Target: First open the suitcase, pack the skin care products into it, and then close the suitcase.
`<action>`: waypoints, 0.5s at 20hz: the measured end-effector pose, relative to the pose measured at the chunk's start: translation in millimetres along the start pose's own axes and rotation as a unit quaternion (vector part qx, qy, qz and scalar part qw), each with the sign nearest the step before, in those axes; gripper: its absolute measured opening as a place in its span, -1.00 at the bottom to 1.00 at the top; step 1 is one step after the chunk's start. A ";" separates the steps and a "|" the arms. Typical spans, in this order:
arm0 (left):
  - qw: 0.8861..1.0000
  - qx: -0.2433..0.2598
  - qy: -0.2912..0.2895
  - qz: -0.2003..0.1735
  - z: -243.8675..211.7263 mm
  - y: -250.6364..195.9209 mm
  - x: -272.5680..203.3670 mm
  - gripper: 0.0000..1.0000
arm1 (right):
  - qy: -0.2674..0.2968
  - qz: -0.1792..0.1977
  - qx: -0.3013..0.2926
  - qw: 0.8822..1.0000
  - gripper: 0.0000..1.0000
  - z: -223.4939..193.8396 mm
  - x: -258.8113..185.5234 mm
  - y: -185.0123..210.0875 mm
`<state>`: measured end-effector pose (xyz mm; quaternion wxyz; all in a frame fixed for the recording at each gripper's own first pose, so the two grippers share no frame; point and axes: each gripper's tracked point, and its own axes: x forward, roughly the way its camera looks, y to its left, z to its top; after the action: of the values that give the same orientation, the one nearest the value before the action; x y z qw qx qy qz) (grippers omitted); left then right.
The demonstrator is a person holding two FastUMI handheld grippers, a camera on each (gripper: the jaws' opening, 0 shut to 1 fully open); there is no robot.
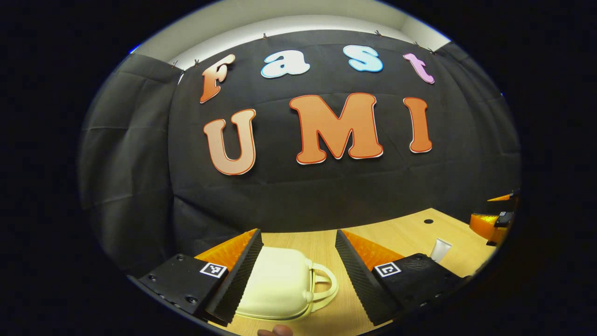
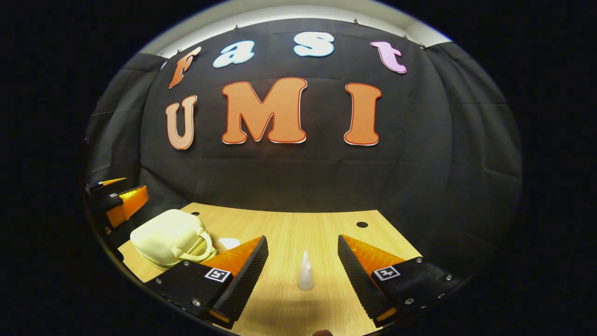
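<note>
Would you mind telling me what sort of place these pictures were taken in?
Most likely a staged recording booth, not a home: black cloth hangs as the wall behind a bare wooden table, where a closed cream suitcase and a small white tube sit as props.

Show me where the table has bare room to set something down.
The widest bare patch is the far right of the table, between the white tube and the back edge. A narrower strip runs between that tube and the cream suitcase. The left side is crowded: suitcase, a small white item beside it, left hand-held gripper.
</note>
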<state>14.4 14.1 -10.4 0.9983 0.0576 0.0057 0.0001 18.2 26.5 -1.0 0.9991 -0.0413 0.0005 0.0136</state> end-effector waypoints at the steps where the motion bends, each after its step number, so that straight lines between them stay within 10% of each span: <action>1: 1.000 0.023 0.000 0.006 -2.2 0.9 2.3 0.97 | 0.004 -0.002 0.001 1.000 0.91 -1.9 2.4 -1.8; 10: 0.955 0.285 0.053 -0.059 -81.1 -45.5 9.0 0.97 | 0.037 -0.020 0.010 0.999 0.91 -30.7 6.6 -28.3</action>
<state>22.5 -21.7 -96.2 0.9370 0.3391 0.0615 -0.0572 25.6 -4.0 -29.3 0.9988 -0.0314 0.0364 -0.0076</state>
